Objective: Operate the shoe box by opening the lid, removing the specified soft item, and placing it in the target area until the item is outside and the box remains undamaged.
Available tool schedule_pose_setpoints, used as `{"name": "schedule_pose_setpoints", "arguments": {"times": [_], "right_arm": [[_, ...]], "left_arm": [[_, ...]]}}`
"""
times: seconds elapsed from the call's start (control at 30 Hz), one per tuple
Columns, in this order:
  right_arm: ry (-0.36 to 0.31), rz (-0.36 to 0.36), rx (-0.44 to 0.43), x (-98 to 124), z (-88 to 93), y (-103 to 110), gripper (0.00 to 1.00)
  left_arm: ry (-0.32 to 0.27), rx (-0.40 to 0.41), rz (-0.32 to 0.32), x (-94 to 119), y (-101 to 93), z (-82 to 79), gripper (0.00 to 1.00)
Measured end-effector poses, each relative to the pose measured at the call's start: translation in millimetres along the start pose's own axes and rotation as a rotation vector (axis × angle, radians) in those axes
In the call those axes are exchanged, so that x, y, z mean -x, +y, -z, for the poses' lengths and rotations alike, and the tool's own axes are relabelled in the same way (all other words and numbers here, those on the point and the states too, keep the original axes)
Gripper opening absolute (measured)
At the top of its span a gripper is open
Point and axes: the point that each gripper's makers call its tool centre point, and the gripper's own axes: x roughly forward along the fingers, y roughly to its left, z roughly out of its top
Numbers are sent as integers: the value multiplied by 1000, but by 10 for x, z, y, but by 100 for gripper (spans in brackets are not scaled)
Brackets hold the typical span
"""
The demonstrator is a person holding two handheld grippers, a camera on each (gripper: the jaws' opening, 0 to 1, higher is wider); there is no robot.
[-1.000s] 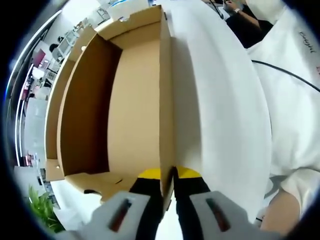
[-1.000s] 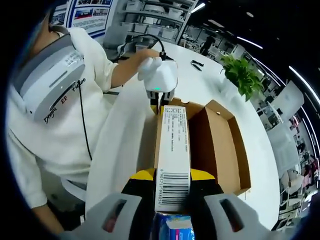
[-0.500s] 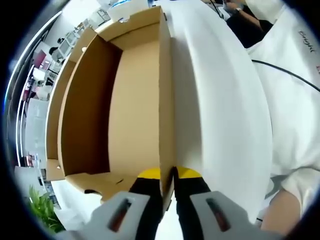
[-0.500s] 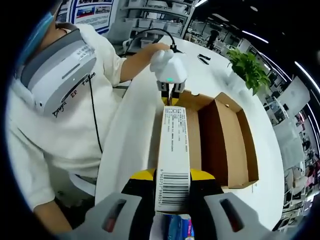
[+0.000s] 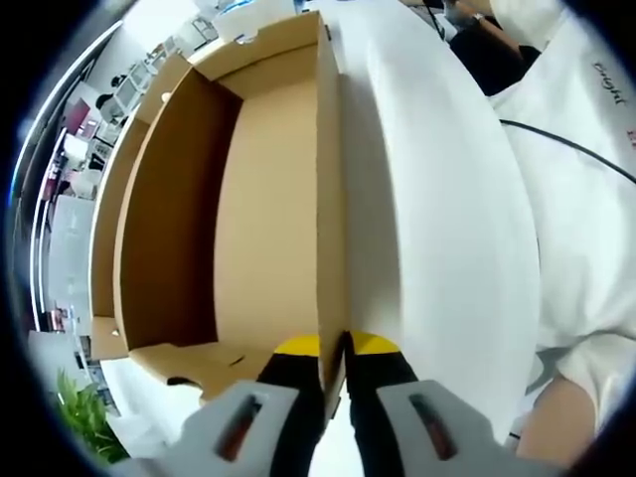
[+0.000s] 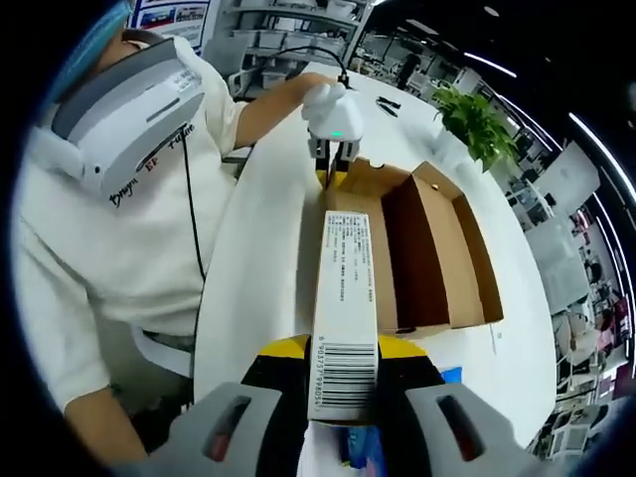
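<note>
Brown cardboard is sitting right between the jaws of my left gripper (image 5: pixel 333 350). The jaws are squeezing almost closed on the thin top edge of one long wall of the shoe box (image 5: pixel 268 199). The lid is already open, and I am seeing no soft thing on the box floor in the left gripper view. The white table (image 5: pixel 437 229) is running along beside that wall.

In the right gripper view, my right gripper (image 6: pixel 343 350) is pinching the near end of a long white label with a barcode (image 6: pixel 345 298) on the box. Its jaws are only as far apart as that strip is wide. Just under this gripper a bit of a blue and white packet (image 6: pixel 360 449) is peeking out. I am guessing that is the soft item, already outside the box, but I cannot tell for sure.

Farther along, the box is lying open on the table, and the left gripper is biting its far end. Beyond that a green plant (image 6: pixel 477 114) is standing.

I am thinking the box is light and stiff, but its thin walls will bend or tear if I squeeze hard, so I should hold near corners. The packet looks squashy and light, so I should pinch it gently in its middle.
</note>
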Motion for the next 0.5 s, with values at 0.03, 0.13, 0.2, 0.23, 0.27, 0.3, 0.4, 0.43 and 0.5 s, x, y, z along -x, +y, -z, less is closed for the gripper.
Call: {"name": "schedule_pose_setpoints", "arguments": {"times": [0.03,0.13,0.2,0.23,0.27,0.3,0.4,0.43,0.5], "right_arm": [[8,12,-3,55,54,36,22],[1,26,-19,143,94,97,22],[8,25,-15,181,119,144,22],[12,21,-12,188,128,169,22],[16,19,-13,196,139,184,22],[24,23,-10,202,156,193,22],[27,36,-5,186,201,190,22],[31,35,-3,185,244,190,22],[41,33,15,161,288,204,22]], "left_arm": [[-3,1,-4,1,1,-3,6],[0,1,-4,1,-1,-6,6],[1,5,1,1,2,-7,6],[2,5,2,1,1,-7,6],[1,4,1,1,2,-8,6],[1,4,1,1,3,-8,6],[-2,-8,-2,3,0,-12,6],[-2,-8,-3,3,0,-13,6],[-2,-7,-3,4,-1,-16,6]]}}
